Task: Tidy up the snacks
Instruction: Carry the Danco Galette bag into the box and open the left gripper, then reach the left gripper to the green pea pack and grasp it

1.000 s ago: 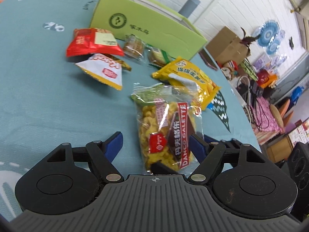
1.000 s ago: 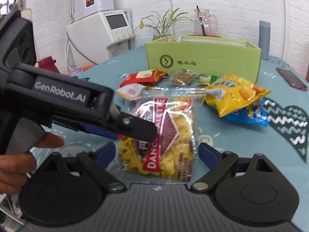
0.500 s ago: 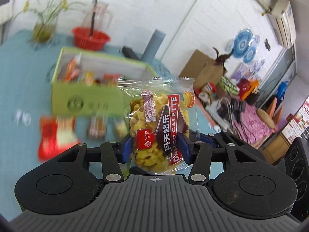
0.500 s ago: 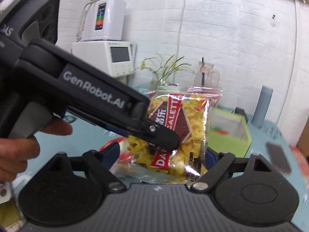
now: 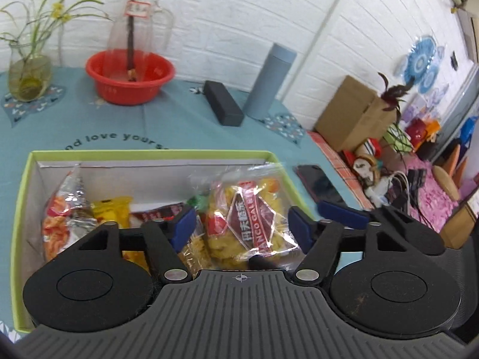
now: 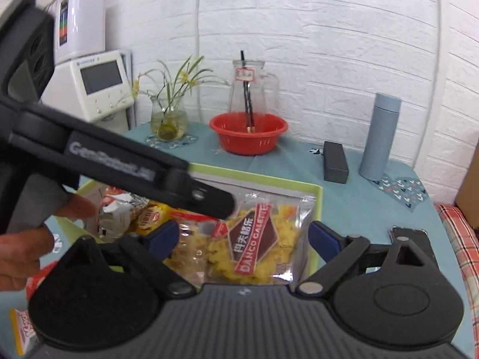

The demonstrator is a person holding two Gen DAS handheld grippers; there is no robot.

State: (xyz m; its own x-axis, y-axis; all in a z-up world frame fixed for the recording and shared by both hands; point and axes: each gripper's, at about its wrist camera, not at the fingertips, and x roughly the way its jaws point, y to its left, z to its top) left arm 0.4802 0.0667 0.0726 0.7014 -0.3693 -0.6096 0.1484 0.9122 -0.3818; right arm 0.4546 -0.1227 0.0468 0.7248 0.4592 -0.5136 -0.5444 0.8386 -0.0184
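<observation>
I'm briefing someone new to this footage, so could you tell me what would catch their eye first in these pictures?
First, the clear bag of yellow snacks with its red label, over the right end of the green box between the blue pads of the left gripper, whose jaws have just been opening. Behind, a red basin stands on the teal tablecloth, before a glass jug.
</observation>
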